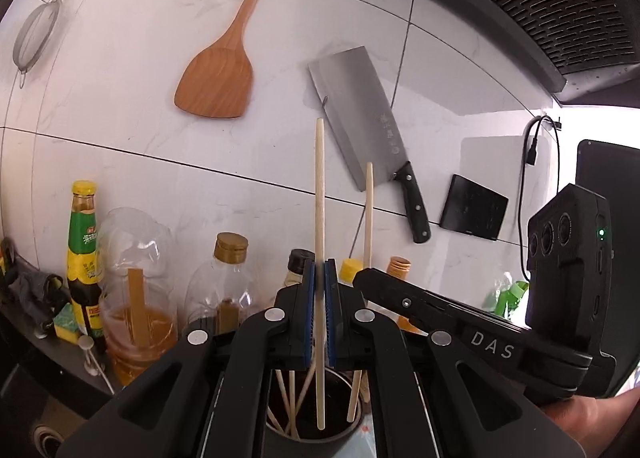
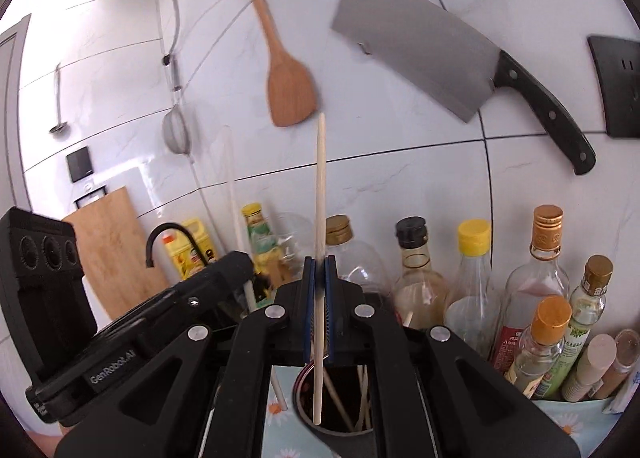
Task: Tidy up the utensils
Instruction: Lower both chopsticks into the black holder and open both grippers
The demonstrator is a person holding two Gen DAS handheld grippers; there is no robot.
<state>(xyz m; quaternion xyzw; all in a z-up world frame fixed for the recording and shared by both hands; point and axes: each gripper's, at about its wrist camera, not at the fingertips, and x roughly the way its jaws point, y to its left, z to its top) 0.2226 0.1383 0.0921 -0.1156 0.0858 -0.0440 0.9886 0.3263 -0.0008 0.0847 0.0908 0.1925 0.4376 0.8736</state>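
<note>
My left gripper is shut on a pale wooden chopstick held upright, its lower end over the dark round utensil cup, which holds several chopsticks. My right gripper is shut on another chopstick, also upright, its lower end at the rim of the same cup. In the left wrist view the right gripper comes in from the right with its chopstick. In the right wrist view the left gripper stands at the left with its blurred chopstick.
On the tiled wall hang a wooden spatula, a cleaver, a mesh strainer and a black socket plate. Sauce and oil bottles crowd behind the cup. A cutting board leans at left.
</note>
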